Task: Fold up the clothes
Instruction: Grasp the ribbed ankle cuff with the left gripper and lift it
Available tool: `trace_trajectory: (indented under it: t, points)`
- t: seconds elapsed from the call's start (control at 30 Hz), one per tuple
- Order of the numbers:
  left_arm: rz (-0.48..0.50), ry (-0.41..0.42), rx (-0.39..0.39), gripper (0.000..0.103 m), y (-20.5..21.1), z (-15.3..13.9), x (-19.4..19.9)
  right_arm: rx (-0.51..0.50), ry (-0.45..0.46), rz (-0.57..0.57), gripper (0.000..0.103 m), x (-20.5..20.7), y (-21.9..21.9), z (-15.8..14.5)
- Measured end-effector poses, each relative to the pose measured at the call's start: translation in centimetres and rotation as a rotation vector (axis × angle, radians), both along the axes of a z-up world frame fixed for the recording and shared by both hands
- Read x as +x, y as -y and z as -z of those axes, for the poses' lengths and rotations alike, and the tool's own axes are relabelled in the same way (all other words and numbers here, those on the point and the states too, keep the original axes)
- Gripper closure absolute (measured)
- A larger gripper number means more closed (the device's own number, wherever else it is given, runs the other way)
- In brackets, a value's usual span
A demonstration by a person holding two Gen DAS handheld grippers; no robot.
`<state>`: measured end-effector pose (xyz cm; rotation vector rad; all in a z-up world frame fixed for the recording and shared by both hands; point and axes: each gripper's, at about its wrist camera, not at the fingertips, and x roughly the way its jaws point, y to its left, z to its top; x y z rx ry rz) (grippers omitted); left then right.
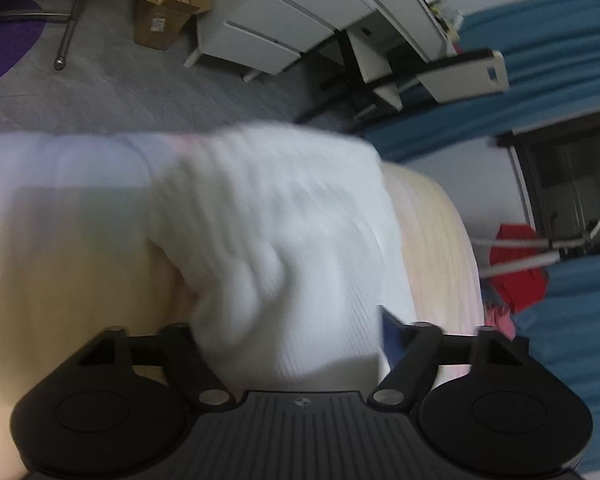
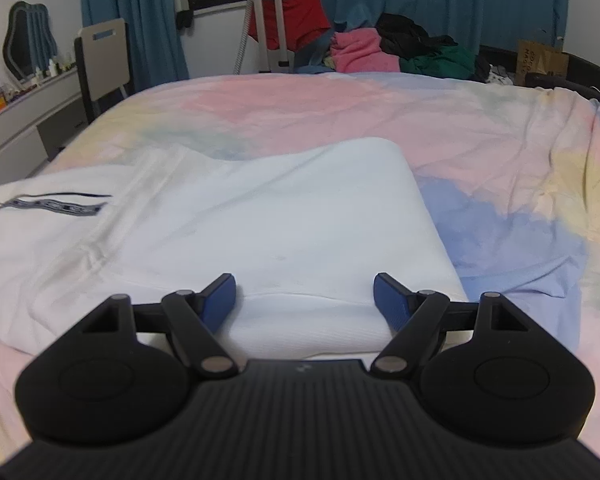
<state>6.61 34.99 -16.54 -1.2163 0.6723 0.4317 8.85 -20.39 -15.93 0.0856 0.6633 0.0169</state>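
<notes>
A white ribbed garment (image 2: 228, 220) lies partly folded on the pastel bed cover (image 2: 480, 152), with a dark logo stripe (image 2: 52, 204) on its left part. My right gripper (image 2: 304, 300) is open, its blue pads (image 2: 220, 300) spread over the garment's near edge. In the left wrist view the same white garment (image 1: 284, 240) is blurred and fills the middle, covering my left gripper (image 1: 300, 332). Only one blue pad (image 1: 392, 328) shows beside the cloth; the other is hidden, so I cannot tell whether the jaws grip it.
A pile of clothes (image 2: 380, 52) in pink, black, green and red lies at the bed's far edge by blue curtains (image 2: 420, 0). A white desk (image 2: 24, 116) and chair (image 2: 104, 60) stand left. A cardboard box (image 1: 168, 4) sits on the grey floor.
</notes>
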Motion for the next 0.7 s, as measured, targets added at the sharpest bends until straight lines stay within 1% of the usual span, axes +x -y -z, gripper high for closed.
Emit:
trace_trajectory:
  t: [0.07,0.1,0.13,0.23,0.37,0.43,0.5,0.57,0.63,0.7]
  points:
    - [-0.007,0.011,-0.009,0.051,-0.8,0.5,0.2,0.007,0.023,-0.017,0.025,-0.2,-0.2,-0.3]
    - [-0.006,0.013,-0.002,0.054,-1.0,0.5,0.3,0.008,0.036,-0.027,0.025,-0.3,-0.5,-0.5]
    - [0.000,0.019,0.018,0.061,-1.1,0.3,0.5,0.008,0.049,-0.038,0.025,-0.4,-0.7,-0.6]
    - [0.019,0.041,0.097,0.073,-0.8,-0.6,1.1,0.000,0.061,-0.081,0.026,-0.5,-1.6,-0.7]
    - [0.052,0.073,0.235,0.081,1.6,-3.0,1.7,-0.051,-0.016,-0.105,0.025,0.5,-2.8,1.1]
    - [0.070,0.099,0.301,0.083,2.7,-4.3,1.7,-0.049,-0.013,-0.097,0.025,0.8,-2.8,1.4]
    - [0.097,0.133,0.381,0.084,3.9,-5.8,1.8,-0.009,-0.006,-0.079,0.026,0.9,-2.4,1.0]
    - [0.128,0.175,0.499,0.085,5.8,-7.7,2.0,0.062,0.008,-0.049,0.026,0.8,-1.5,0.5]
    - [0.149,0.210,0.612,0.085,8.5,-9.7,1.9,0.106,0.027,-0.001,0.026,0.5,-0.4,-0.2]
    - [0.160,0.258,0.695,0.085,11.4,-11.8,1.6,0.135,0.050,0.053,0.026,0.1,0.7,-0.8]
